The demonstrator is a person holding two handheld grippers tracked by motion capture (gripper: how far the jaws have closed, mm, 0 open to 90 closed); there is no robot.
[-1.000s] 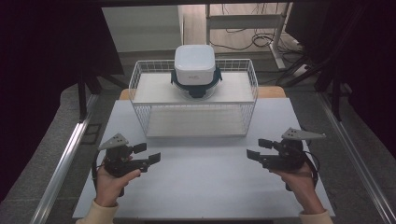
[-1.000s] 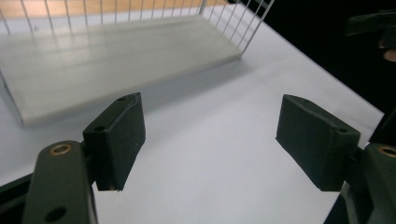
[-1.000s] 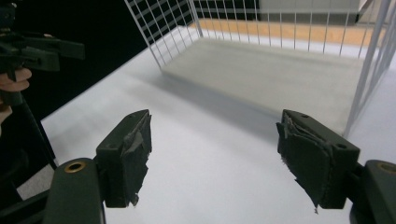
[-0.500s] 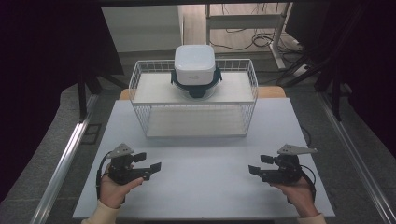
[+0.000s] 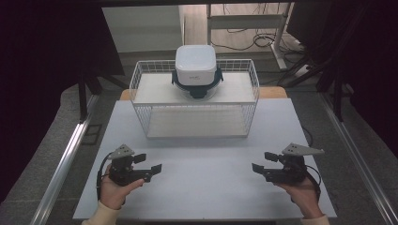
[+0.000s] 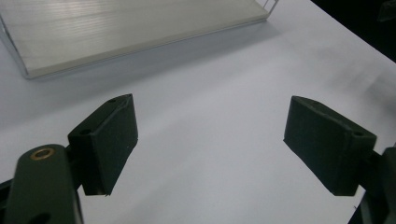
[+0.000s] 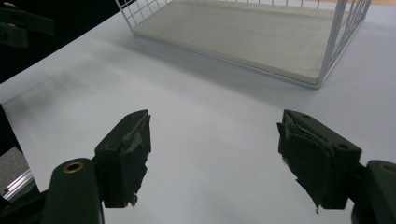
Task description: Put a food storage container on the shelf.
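High view: my left gripper has just been opening, nothing between its jaws; my right gripper gapes empty; white appliance sits well beyond, atop wire basket.

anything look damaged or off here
Yes: the pads of the right gripper are frayed, with torn edges hanging loose. The left gripper has clean pads.

White wire rack of thin coated metal; smooth glossy white plastic box; matt pale table; right gripper pads matt, frayed rubber
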